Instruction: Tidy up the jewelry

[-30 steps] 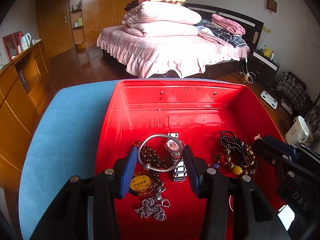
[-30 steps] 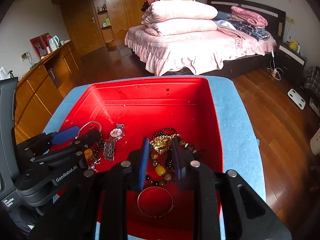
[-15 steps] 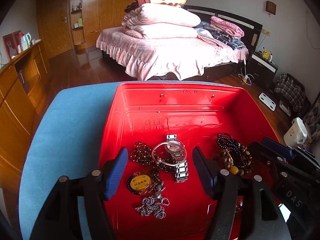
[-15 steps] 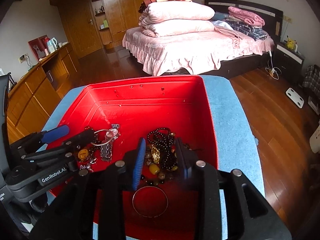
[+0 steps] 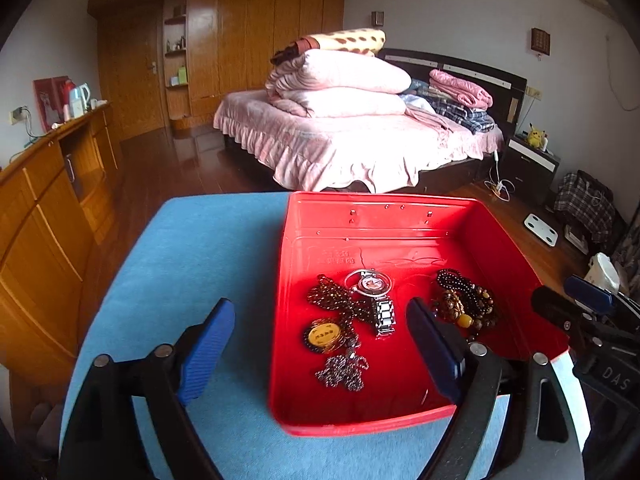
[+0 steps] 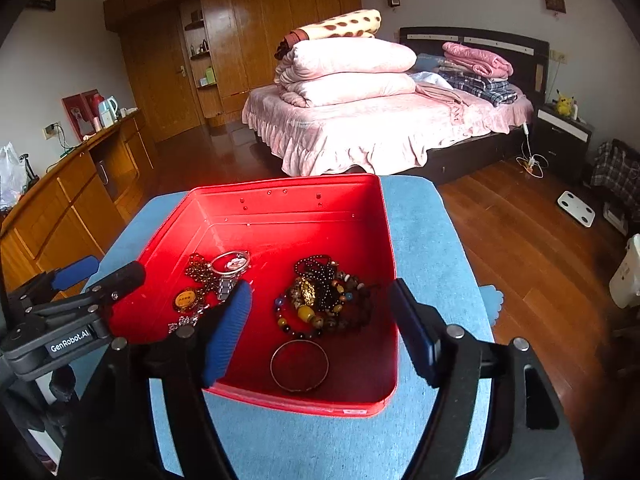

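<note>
A red tray (image 5: 360, 424) lies on a blue-covered table (image 5: 192, 248). In its left half are a silver watch (image 5: 382, 312) with a thin silver ring (image 5: 370, 282) across its face, brown beads (image 5: 332, 300), a gold pendant (image 5: 325, 336) and a silver chain (image 5: 342, 372). My left gripper (image 5: 320, 308) hangs above the tray's near left edge, jaws opening, nothing between them. In the right half, a pile of bead bracelets (image 6: 320, 300) with a gold piece and a plain bangle (image 6: 299, 365) lie below my right gripper (image 6: 320, 296), whose jaws are opening and empty.
The tray (image 6: 304, 402) takes up the right part of the table, with bare blue cloth (image 6: 432, 248) on both sides. Beyond are a wooden floor, a bed with pink bedding (image 5: 360, 136) and a wooden sideboard (image 5: 48, 216) at left.
The left gripper let go of the silver ring, which now lies on the watch. The right gripper let go of the gold piece onto the bead pile. Both opened wide and drew back and up.
</note>
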Action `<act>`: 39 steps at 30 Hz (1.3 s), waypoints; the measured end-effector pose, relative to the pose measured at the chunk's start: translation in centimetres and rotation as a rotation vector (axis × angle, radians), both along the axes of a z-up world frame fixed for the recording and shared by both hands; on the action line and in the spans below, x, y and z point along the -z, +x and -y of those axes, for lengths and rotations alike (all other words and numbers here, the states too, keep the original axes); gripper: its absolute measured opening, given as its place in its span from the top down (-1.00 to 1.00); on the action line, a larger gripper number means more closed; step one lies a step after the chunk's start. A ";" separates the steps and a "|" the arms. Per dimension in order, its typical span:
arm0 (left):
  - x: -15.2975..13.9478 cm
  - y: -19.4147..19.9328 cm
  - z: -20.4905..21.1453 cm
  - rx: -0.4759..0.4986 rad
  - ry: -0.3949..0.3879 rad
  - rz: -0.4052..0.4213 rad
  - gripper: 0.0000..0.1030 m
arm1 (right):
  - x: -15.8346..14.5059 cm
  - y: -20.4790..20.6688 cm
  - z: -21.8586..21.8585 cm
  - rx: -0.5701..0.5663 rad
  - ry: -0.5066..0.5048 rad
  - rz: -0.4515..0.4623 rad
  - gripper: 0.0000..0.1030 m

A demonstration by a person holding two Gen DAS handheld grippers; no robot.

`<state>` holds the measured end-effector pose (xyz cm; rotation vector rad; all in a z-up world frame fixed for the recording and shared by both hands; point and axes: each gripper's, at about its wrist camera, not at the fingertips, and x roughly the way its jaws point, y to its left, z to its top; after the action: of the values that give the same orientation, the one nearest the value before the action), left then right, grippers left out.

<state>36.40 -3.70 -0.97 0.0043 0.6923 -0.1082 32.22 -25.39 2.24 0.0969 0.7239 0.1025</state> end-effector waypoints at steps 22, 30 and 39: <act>-3.5 -8.3 -1.4 -0.032 0.022 0.185 -0.84 | -3.6 -7.8 -1.4 -0.030 -0.020 0.170 -0.74; -3.8 -9.4 -2.2 -0.041 -0.002 0.208 -0.88 | -3.7 -8.9 -1.4 -0.033 -0.024 0.215 -0.86; -3.5 -10.3 -2.1 -0.042 0.027 0.233 -0.88 | -4.2 -9.9 -1.3 -0.032 -0.035 0.243 -0.88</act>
<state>26.11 -1.60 2.54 0.0283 0.4607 -0.0567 22.30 -24.12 6.47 0.0381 0.4848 0.1301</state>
